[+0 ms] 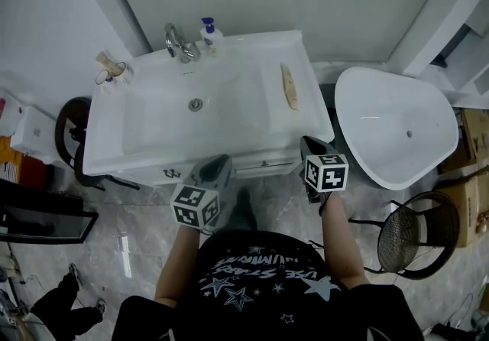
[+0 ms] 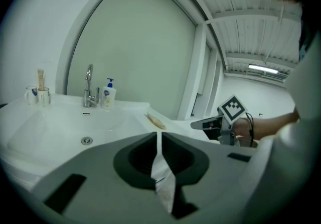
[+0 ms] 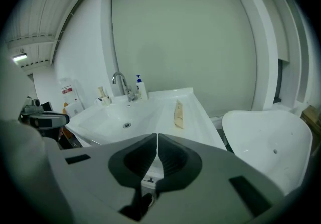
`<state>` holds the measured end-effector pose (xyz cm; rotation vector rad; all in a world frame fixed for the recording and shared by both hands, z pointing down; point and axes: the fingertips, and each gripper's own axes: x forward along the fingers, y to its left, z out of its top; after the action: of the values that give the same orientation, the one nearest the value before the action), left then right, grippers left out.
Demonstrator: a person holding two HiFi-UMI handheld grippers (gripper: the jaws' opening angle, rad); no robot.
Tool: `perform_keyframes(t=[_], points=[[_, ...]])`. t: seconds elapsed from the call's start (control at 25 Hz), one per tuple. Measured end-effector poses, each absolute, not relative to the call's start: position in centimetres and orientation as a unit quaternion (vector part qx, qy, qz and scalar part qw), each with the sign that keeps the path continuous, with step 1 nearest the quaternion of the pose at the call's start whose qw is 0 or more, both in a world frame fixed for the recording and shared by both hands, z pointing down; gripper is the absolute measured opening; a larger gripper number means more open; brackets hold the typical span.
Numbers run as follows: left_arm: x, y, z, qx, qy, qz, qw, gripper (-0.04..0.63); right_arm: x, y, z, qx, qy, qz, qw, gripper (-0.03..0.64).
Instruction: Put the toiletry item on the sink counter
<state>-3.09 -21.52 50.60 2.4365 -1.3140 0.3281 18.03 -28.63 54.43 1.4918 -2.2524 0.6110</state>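
A flat tan toiletry item (image 1: 289,86) lies lengthwise on the right ledge of the white sink counter (image 1: 307,56); it also shows in both gripper views (image 2: 155,120) (image 3: 177,114). My left gripper (image 1: 220,166) hovers at the counter's front edge, below the basin, with its jaws together and nothing between them (image 2: 157,135). My right gripper (image 1: 310,145) hangs just off the front right corner, a short way nearer than the tan item, also shut and empty (image 3: 157,137).
A faucet (image 1: 178,43), a soap bottle (image 1: 209,35) and a cup with brushes (image 1: 111,72) stand along the back of the sink. A white oval tub (image 1: 397,129) sits to the right, a black mesh stool (image 1: 412,234) below it, a dark round stool (image 1: 70,133) at left.
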Motion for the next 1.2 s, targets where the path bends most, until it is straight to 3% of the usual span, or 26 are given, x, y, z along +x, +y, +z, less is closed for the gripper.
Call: perform_keyframes(t=[0.6, 1.2], points=[[-4.3, -11.5, 50.8, 0.834, -0.506, 0.115, 0.186, 0.038, 15.5, -20.9, 55.7, 0.476, -0.829, 0.235, 0.174, 0.015], [-4.6, -9.1, 51.3, 0.834, -0.501, 0.125, 0.194, 0.038, 11.8, -18.6, 56.7, 0.445, -0.843, 0.250, 0.172, 0.014]])
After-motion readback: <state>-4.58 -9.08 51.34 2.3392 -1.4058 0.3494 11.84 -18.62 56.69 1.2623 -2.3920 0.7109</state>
